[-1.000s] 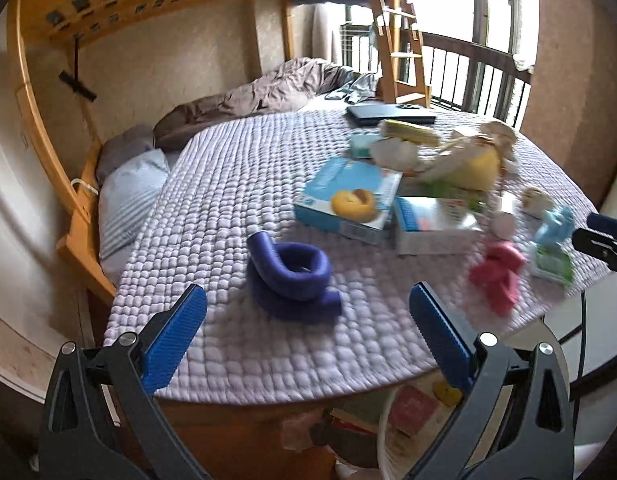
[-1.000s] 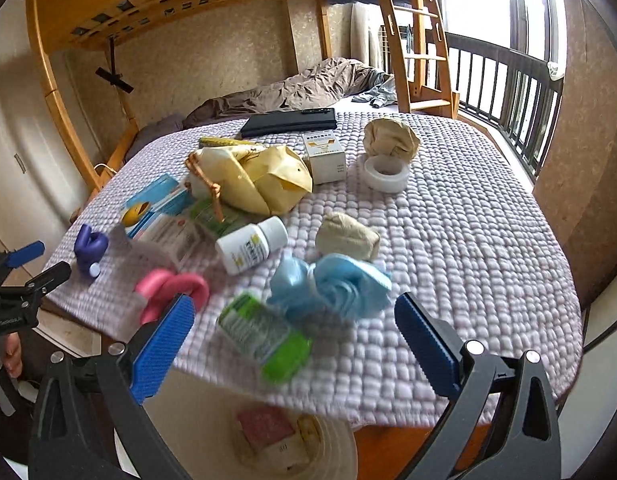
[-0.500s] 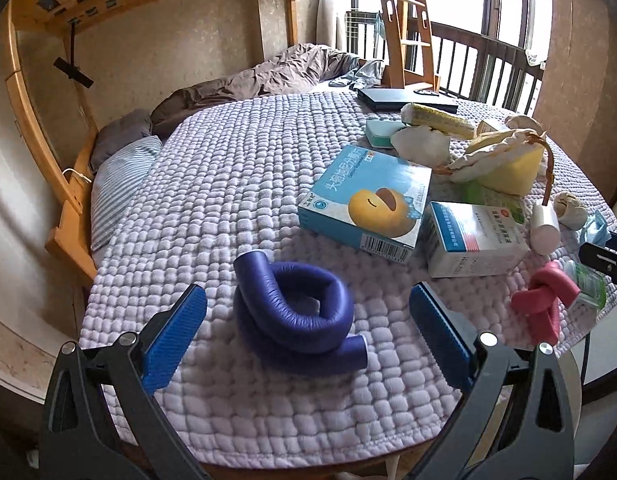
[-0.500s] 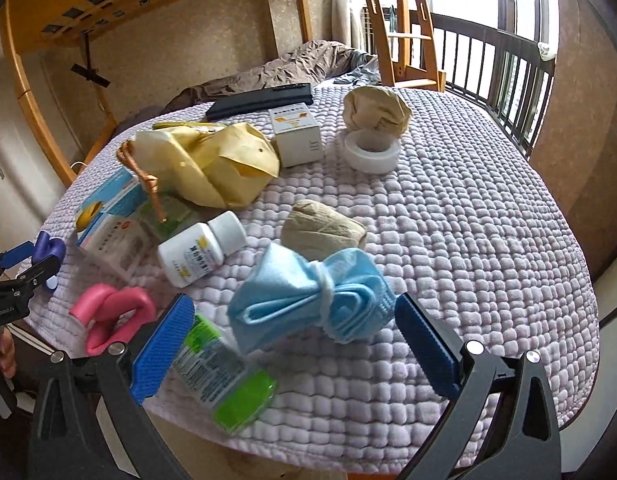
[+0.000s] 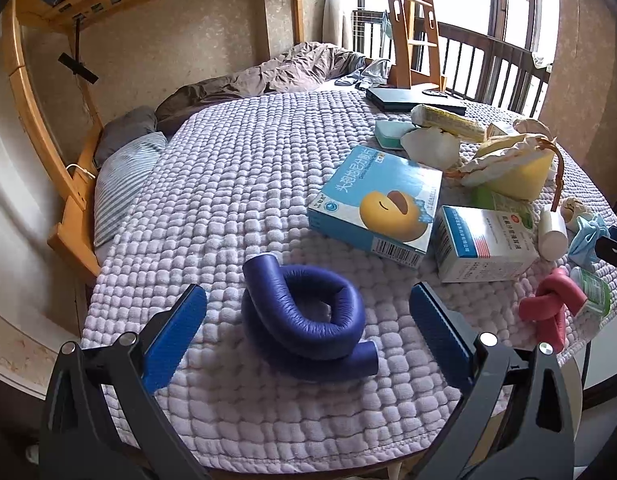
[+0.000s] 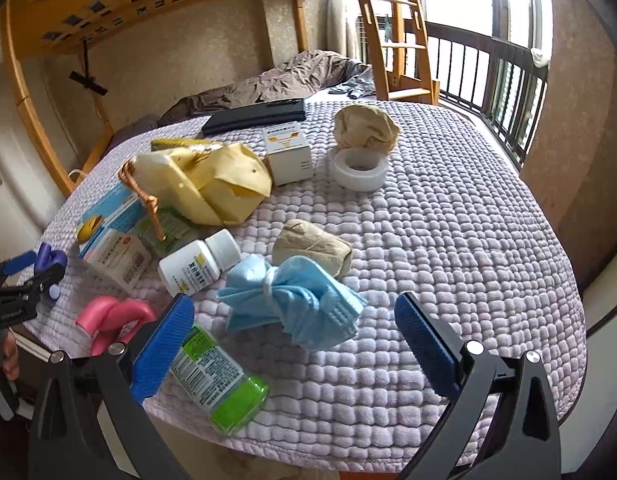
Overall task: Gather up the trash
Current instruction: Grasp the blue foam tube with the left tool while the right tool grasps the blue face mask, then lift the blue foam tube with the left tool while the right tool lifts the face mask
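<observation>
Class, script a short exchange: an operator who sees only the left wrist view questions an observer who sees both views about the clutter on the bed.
Operator: My left gripper is open and lined up with the blue foam tube. What is the right gripper doing?
Observer: The right gripper is open too. The blue face mask lies in line between its fingers, not gripped.
Operator: Is there anything beyond the yellow paper bag that I can't see?
Observer: Yes. A white tape roll lies just in front of a crumpled brown paper wad.
</observation>
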Available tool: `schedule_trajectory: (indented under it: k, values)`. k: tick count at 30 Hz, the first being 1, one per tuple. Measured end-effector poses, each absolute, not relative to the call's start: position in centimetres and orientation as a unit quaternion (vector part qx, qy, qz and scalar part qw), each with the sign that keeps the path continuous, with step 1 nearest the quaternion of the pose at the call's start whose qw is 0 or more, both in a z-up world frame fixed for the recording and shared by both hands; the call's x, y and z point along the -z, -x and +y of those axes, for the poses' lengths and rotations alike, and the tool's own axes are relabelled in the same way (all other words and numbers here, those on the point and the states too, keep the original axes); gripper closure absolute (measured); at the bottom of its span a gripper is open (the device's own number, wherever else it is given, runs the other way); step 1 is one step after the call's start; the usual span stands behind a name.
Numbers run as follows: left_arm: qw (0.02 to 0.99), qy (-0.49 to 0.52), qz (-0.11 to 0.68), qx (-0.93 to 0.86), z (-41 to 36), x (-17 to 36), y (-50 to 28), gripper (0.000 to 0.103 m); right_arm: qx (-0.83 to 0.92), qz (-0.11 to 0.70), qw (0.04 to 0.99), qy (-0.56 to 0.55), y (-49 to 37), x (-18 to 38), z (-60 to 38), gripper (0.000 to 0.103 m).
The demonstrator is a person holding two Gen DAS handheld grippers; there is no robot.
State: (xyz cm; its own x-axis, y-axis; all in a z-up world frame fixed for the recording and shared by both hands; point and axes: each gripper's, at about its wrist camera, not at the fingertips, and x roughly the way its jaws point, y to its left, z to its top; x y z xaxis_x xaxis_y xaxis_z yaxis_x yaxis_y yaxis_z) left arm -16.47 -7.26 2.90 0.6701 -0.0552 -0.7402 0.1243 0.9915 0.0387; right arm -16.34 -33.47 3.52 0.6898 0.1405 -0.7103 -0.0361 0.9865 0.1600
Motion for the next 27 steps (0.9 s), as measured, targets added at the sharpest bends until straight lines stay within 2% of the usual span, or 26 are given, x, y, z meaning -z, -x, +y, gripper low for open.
schedule_trajectory:
  k: [14, 22, 27]
  values:
    - [0.904, -0.046, 0.419, 0.068, -7.7, -1.7, 16.0, 0.003, -0.061, 0.419, 0.899, -0.111, 13.5, -2.0, -33.2, 0.005]
    - [0.9, -0.029, 0.431, 0.064, -6.5, -1.4, 15.8, 0.033, -0.065, 0.416, 0.901, -0.103, 13.7, -2.0, -33.5, 0.019]
    - [0.901, -0.041, 0.427, 0.063, -6.8, -1.7, 16.2, 0.035, -0.068, 0.41, 0.904, -0.096, 14.3, -2.0, -33.6, 0.027]
